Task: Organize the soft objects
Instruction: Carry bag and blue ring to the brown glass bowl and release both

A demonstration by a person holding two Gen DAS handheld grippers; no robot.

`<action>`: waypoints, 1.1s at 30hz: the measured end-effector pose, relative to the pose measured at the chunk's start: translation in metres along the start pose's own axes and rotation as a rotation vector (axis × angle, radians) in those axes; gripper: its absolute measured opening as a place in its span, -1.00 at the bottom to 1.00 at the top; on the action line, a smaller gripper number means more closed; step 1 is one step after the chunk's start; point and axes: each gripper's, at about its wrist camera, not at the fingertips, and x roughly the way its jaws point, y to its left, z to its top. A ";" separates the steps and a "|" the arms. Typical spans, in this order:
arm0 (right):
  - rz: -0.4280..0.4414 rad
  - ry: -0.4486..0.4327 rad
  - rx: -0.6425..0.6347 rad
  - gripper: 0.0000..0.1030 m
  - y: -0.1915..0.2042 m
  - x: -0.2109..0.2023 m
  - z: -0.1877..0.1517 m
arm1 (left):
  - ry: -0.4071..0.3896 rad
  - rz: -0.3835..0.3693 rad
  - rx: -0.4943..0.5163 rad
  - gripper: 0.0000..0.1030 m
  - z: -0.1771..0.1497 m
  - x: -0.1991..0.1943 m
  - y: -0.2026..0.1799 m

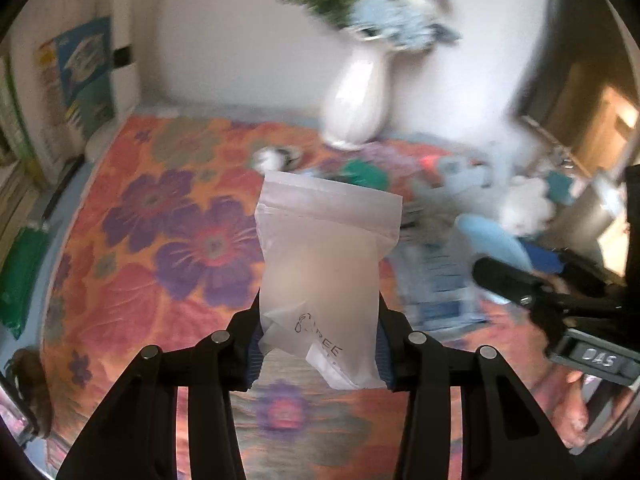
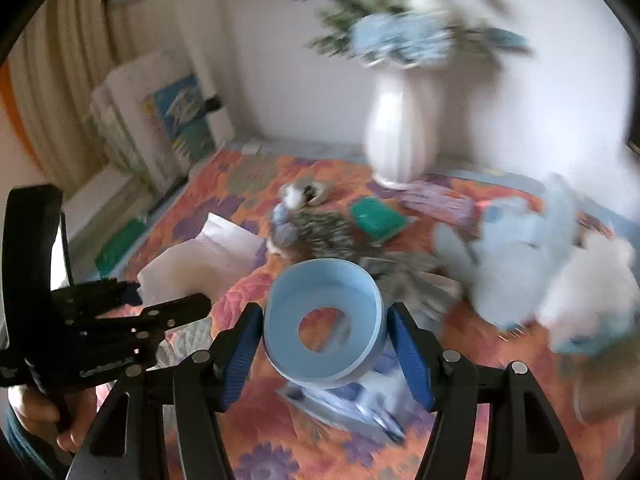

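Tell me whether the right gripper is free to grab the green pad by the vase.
Probably not as things stand. The right gripper already has its jaws shut on a blue ring, and the green pad lies farther back, past a speckled cloth heap. It would need to set the ring down first.

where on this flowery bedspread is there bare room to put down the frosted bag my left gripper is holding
The left half of the bedspread is bare, from the frosted bag in the left gripper out to the green bag at the edge. It is crowded on the right: plush toys, folded cloths and packets lie below the white vase.
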 end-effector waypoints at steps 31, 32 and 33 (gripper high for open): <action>-0.354 -0.081 0.417 0.23 -0.217 -0.200 -0.090 | 0.134 -0.523 0.549 -0.20 0.006 0.041 -0.298; -0.362 -0.089 0.427 0.23 -0.222 -0.203 -0.090 | 0.126 -0.531 0.561 -0.19 0.008 0.041 -0.307; -0.371 -0.103 0.440 0.23 -0.231 -0.208 -0.089 | 0.116 -0.535 0.573 -0.19 0.009 0.042 -0.315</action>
